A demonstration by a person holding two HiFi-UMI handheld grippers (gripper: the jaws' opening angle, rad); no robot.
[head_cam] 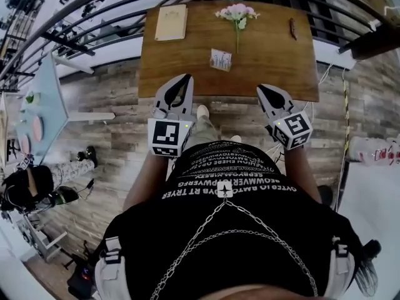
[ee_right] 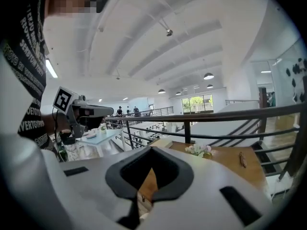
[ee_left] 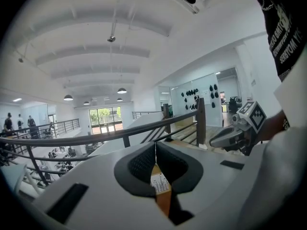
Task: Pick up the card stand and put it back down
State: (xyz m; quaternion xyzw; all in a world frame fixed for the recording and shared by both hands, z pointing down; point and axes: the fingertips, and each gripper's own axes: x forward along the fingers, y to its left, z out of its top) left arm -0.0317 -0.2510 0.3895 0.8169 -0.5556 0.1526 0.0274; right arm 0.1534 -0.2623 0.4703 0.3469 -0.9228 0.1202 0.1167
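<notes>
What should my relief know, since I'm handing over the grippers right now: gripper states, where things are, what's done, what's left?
Left gripper: shut, empty, at the near edge of the brown wooden table.
Right gripper: shut, empty, at the same edge.
Small white printed card stand: standing mid-table, apart from both grippers.
Done: no pickup evident.
Left: open a gripper, pick the stand up, set it back down.

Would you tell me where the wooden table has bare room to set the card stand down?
The widest bare patch on the table lies right of the card stand, between the flowers and the dark item, down to the near edge. A second lies below the tan pad, left of the stand. The far edge is crowded.
</notes>
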